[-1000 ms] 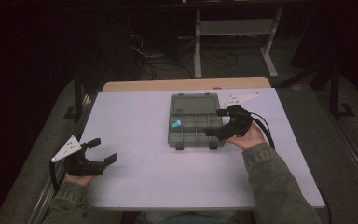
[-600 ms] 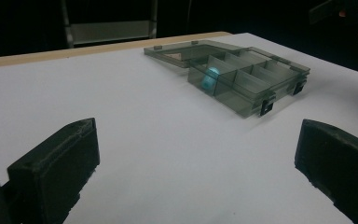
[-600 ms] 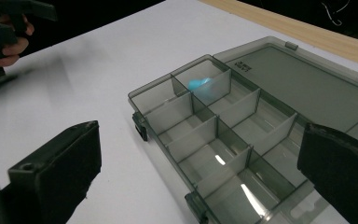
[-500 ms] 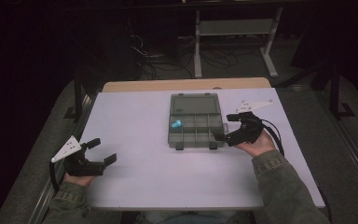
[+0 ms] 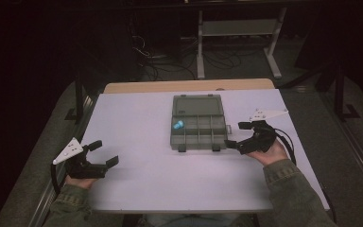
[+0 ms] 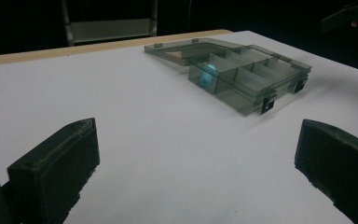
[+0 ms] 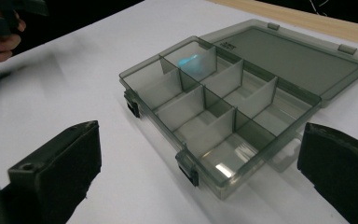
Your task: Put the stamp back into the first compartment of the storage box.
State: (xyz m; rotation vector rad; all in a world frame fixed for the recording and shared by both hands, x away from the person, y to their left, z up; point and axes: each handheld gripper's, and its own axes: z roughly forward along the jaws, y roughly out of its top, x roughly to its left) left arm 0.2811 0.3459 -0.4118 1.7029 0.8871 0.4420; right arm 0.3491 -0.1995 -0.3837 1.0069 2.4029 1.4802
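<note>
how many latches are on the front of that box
2. Both are black latches on the box's near edge: one at the left front corner, one toward the right front corner. The lid lies open behind.

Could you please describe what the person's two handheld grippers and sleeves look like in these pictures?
Each hand holds a black two-jaw claw with thick, blocky matte jaws. The left claw and the right claw each carry a pale grey three-cornered plate on top, and a black cable trails from each. The person wears olive-green fabric sleeves, bunched at the cuffs.
</note>
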